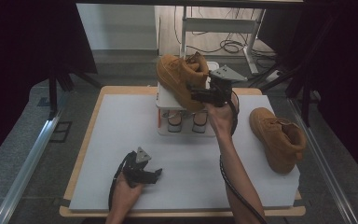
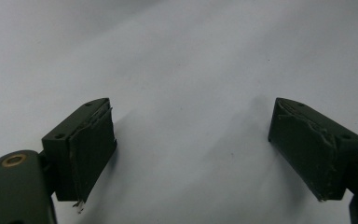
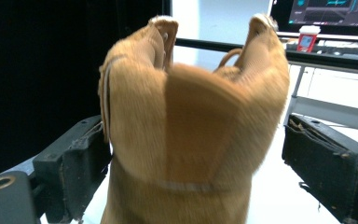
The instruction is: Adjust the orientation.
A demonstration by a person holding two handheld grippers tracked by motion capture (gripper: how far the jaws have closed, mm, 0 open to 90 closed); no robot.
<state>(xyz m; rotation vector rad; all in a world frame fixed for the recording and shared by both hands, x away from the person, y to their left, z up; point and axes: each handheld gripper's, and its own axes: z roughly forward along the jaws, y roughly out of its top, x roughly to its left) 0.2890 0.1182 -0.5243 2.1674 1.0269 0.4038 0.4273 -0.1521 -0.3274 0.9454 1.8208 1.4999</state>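
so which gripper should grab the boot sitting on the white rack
Right. The right gripper is already at the boot on the rack, jaws open on either side of its heel. The left gripper rests low over bare table, far from it.

Both grippers black w/ grey three-cornered plate on top. Left gripper: black cable trails off its rear; worn, frayed pads, brass-coloured screw just beside left pad. Right gripper: same frayed pads, black cable along bare forearm. No sleeves.
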